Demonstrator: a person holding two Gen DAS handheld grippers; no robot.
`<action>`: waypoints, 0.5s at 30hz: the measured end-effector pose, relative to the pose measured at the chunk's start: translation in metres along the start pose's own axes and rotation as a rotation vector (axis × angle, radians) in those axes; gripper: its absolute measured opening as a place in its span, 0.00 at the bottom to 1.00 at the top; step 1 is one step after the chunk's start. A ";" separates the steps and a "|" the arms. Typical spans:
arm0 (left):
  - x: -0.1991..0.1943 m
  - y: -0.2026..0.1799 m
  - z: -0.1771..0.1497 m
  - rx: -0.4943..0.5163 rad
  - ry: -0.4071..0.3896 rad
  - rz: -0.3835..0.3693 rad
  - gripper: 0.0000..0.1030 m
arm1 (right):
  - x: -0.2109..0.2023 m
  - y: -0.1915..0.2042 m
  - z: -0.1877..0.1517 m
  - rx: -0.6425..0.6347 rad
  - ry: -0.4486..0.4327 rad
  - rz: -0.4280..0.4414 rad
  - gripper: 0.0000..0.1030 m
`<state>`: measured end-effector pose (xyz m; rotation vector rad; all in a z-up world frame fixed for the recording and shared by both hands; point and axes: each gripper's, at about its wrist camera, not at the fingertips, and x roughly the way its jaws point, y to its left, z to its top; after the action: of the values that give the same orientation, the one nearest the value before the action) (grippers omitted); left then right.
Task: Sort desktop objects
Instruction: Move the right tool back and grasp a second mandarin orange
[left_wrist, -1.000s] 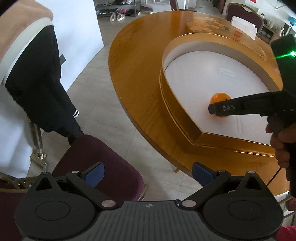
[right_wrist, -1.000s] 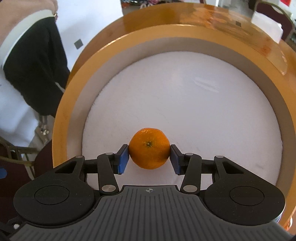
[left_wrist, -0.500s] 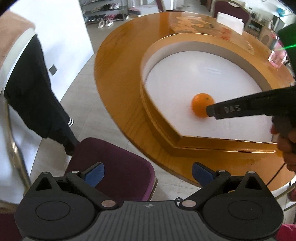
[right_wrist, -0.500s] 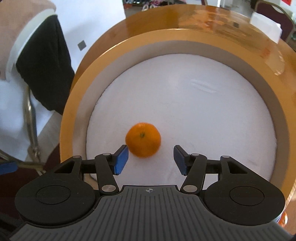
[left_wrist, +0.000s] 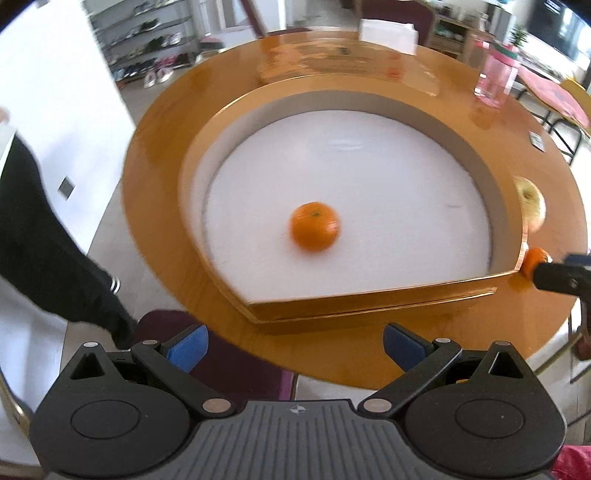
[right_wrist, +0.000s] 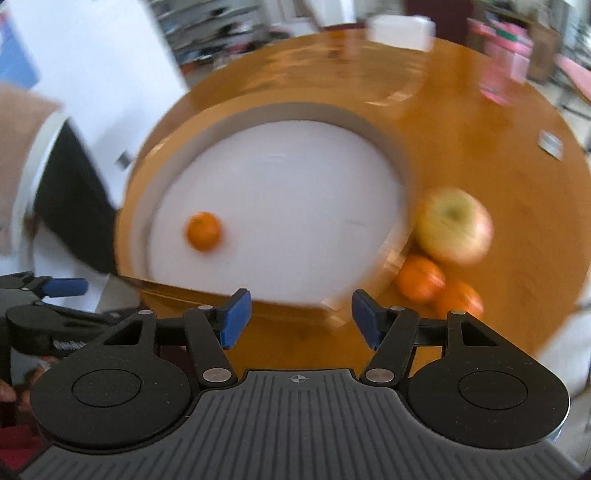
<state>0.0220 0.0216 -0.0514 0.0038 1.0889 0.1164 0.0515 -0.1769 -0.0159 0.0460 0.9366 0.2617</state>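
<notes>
A mandarin lies alone on the white floor of a gold-rimmed, fan-shaped box on the round wooden table. Outside the box's right wall sit a yellow-red apple and two more mandarins. My right gripper is open and empty, held back over the table's front edge. My left gripper is open too, hovering short of the box above a chair seat. The right gripper's finger pokes in at the right of the left wrist view.
A pink cup and a white box stand at the table's far side, and a small card lies at the right. A maroon chair is under the near edge. A person in black trousers stands at the left.
My right gripper opened, let go of the mandarin in the box, then drew back and swung right towards the apple. My left gripper turned right to face the box.
</notes>
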 end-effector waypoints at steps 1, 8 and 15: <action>0.000 -0.005 0.001 0.015 -0.001 -0.004 0.98 | -0.005 -0.011 -0.007 0.034 -0.002 -0.019 0.65; 0.002 -0.025 0.002 0.068 0.006 -0.005 0.98 | -0.004 -0.061 -0.034 0.155 0.008 -0.124 0.64; 0.002 -0.032 -0.001 0.089 0.017 0.012 0.98 | 0.013 -0.082 -0.044 0.153 -0.022 -0.153 0.54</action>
<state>0.0248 -0.0101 -0.0555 0.0891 1.1101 0.0786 0.0401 -0.2563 -0.0644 0.1166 0.9322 0.0473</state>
